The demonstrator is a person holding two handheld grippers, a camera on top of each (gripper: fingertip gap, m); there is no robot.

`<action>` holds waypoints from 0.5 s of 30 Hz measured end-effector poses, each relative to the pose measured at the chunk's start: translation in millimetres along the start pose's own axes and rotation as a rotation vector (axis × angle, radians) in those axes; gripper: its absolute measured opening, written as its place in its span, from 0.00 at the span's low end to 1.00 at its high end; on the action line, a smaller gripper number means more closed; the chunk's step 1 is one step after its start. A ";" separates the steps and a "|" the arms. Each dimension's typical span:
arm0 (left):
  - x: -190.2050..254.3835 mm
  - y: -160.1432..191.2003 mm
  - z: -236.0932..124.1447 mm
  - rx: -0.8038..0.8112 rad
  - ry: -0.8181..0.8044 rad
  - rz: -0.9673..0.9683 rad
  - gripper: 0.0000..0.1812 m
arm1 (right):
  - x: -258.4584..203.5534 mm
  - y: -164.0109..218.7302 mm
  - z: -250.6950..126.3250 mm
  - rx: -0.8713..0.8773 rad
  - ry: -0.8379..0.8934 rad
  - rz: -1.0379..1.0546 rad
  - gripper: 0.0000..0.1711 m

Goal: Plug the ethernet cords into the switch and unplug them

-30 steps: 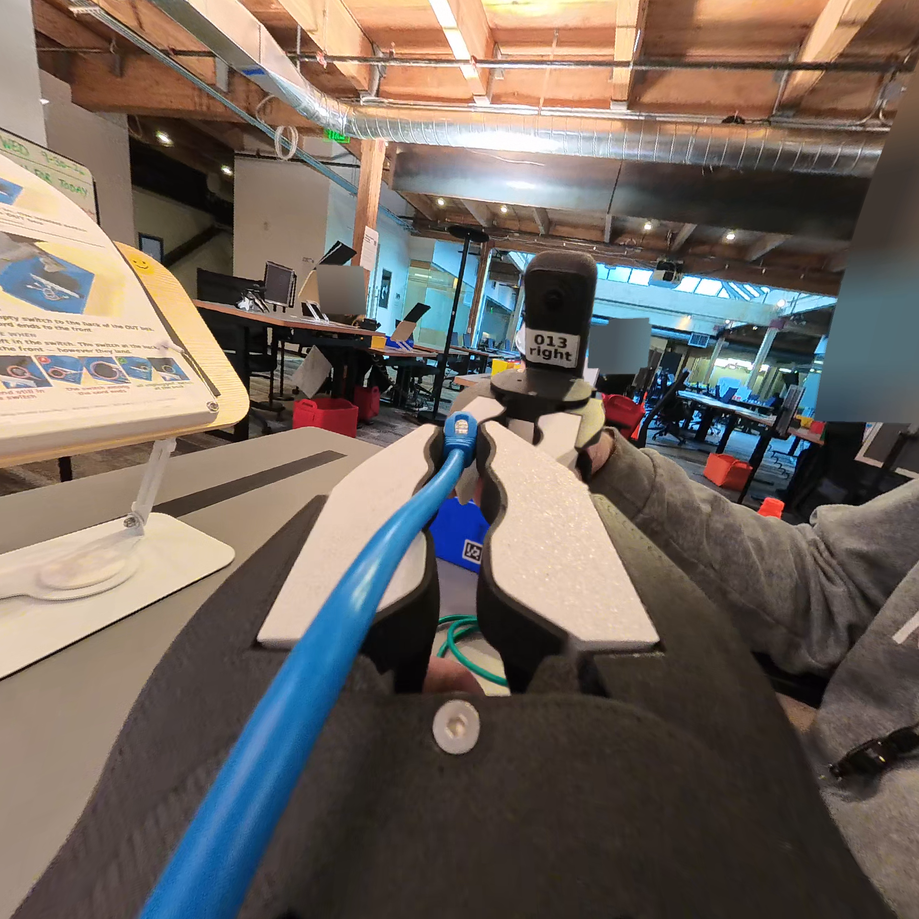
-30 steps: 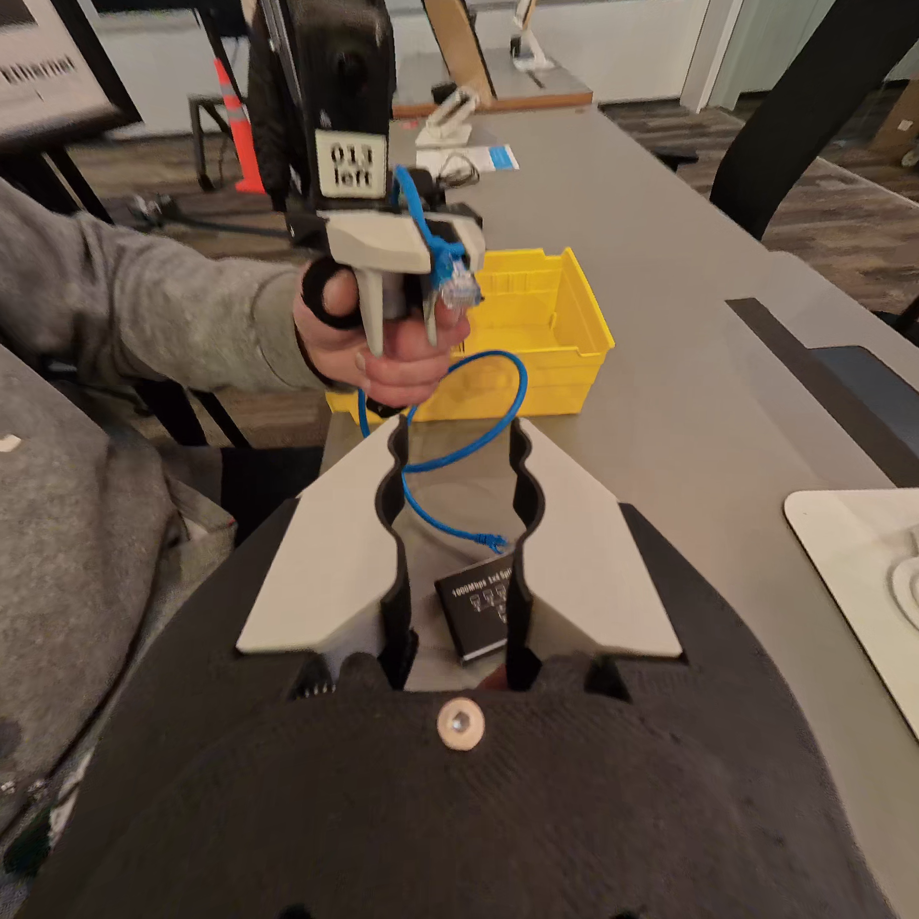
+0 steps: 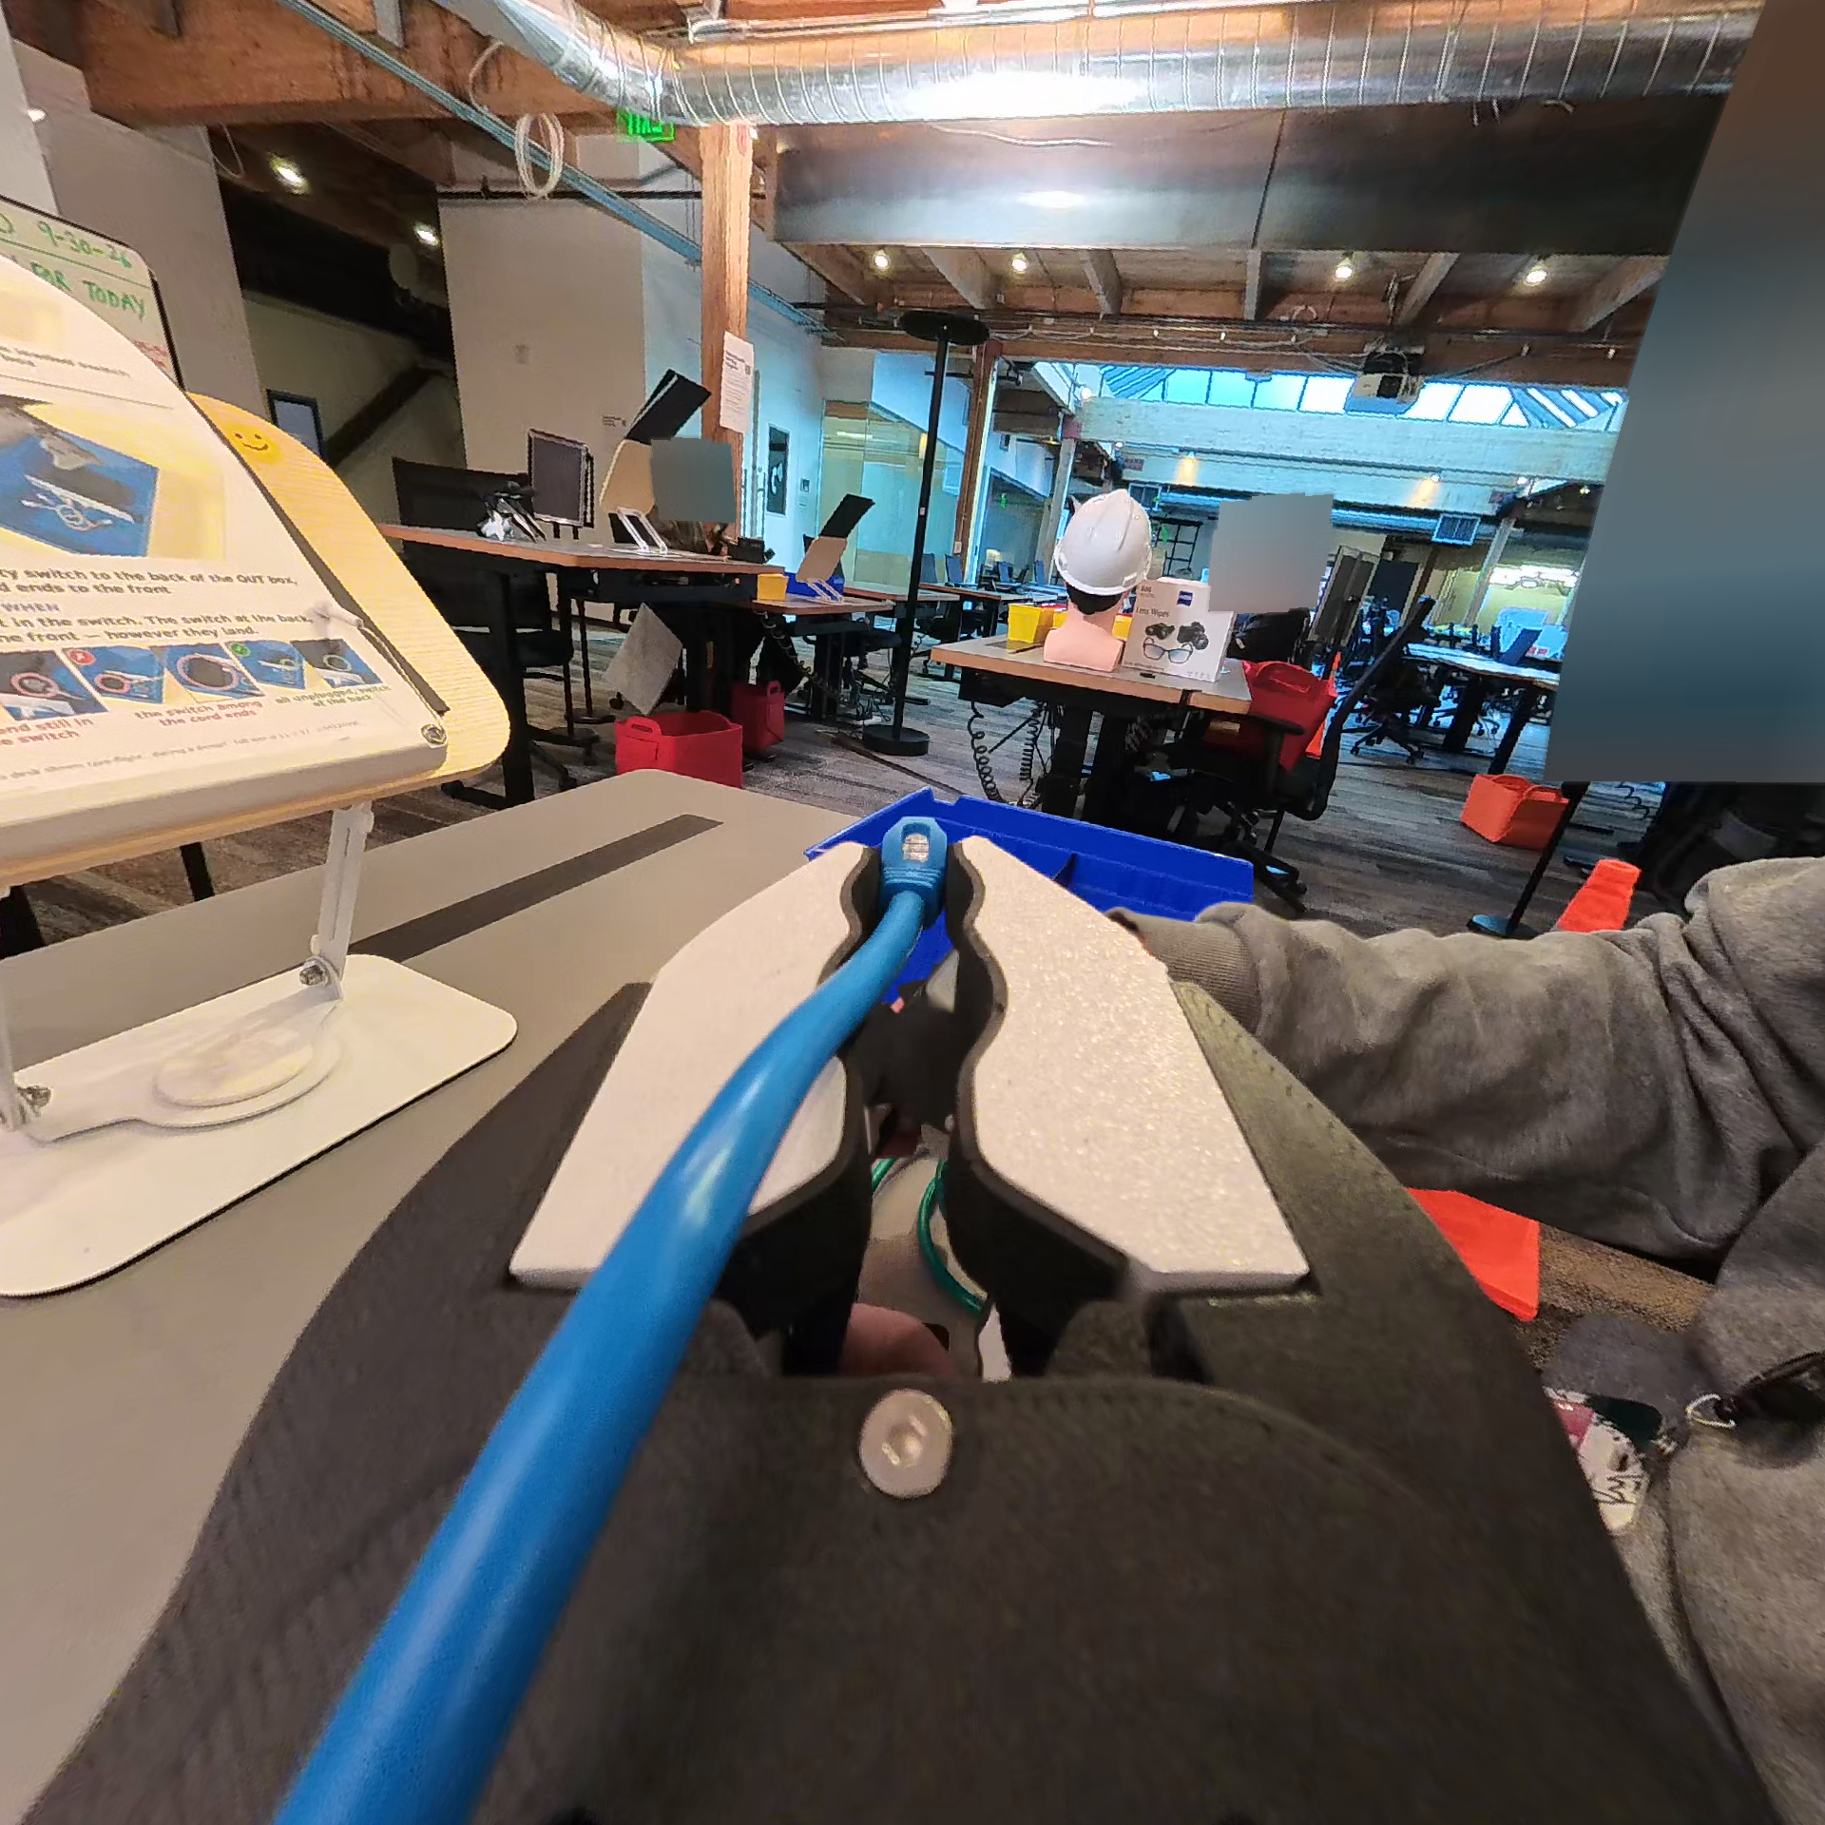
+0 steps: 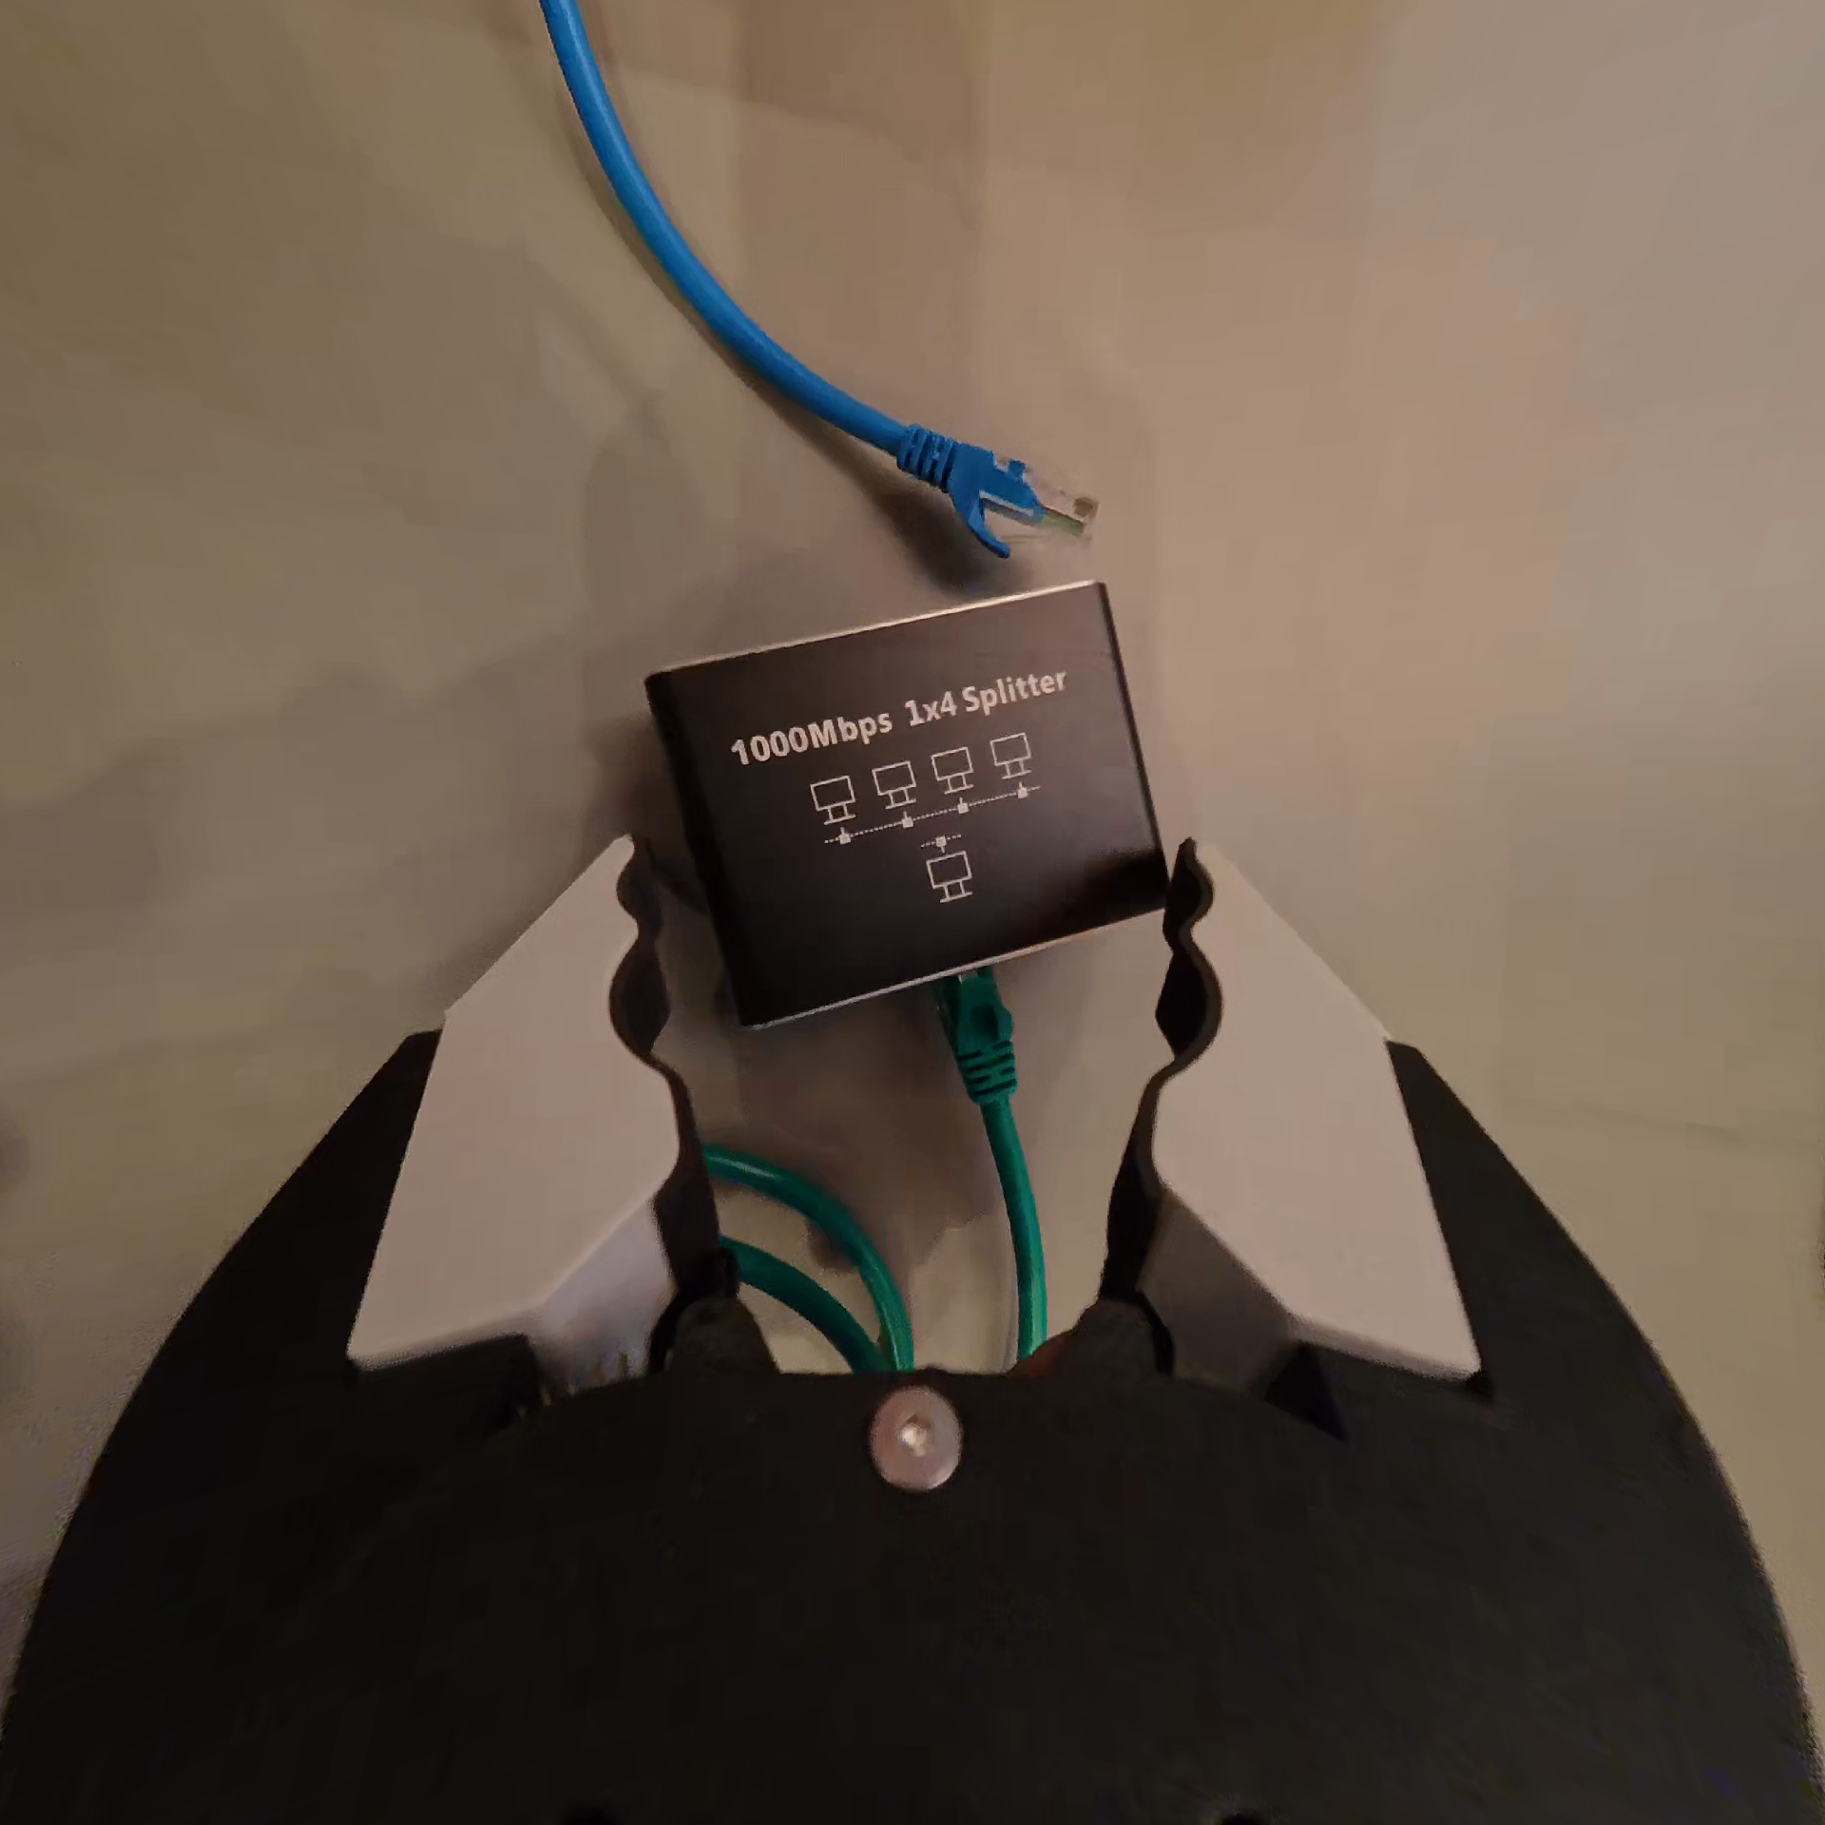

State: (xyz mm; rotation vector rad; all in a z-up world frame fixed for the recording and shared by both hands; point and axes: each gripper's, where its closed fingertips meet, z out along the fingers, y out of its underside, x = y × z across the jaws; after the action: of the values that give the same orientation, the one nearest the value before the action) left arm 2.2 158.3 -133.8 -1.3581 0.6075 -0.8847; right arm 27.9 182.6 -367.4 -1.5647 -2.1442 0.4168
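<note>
While the left claw pinches the blue cord, the right claw gapes around the switch.

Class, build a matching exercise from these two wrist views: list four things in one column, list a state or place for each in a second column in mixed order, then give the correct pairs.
Things
1. blue cord
2. green cord
3. right claw
4. blue bin

States or places
A. plugged into the near side of the black switch
B. open, a finger on each side of the switch
C. on the grey table, beyond the left claw
D. one end clamped in the left claw, the other end lying loose by the switch

Pairs: 1-D, 2-A, 3-B, 4-C
</note>
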 end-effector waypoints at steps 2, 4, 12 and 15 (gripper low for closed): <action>-0.1 1.0 0.1 -0.003 0.000 0.000 0.06 | 1.9 -0.9 3.9 0.005 0.008 0.009 0.58; -0.1 1.8 0.3 -0.006 0.001 0.000 0.06 | 5.2 -2.1 5.5 0.018 0.016 0.029 0.56; -1.6 4.7 0.3 -0.019 -0.006 0.012 0.07 | 4.6 -7.3 1.6 0.102 -0.043 0.106 0.54; -3.4 8.9 0.8 -0.034 -0.014 0.024 0.06 | 6.3 -7.6 -2.0 0.153 -0.069 0.161 0.54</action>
State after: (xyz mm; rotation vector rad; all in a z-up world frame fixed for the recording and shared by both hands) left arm 2.6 161.4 -142.9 -1.3840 0.6294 -0.8487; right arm 21.1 186.2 -360.8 -1.6621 -1.9906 0.6798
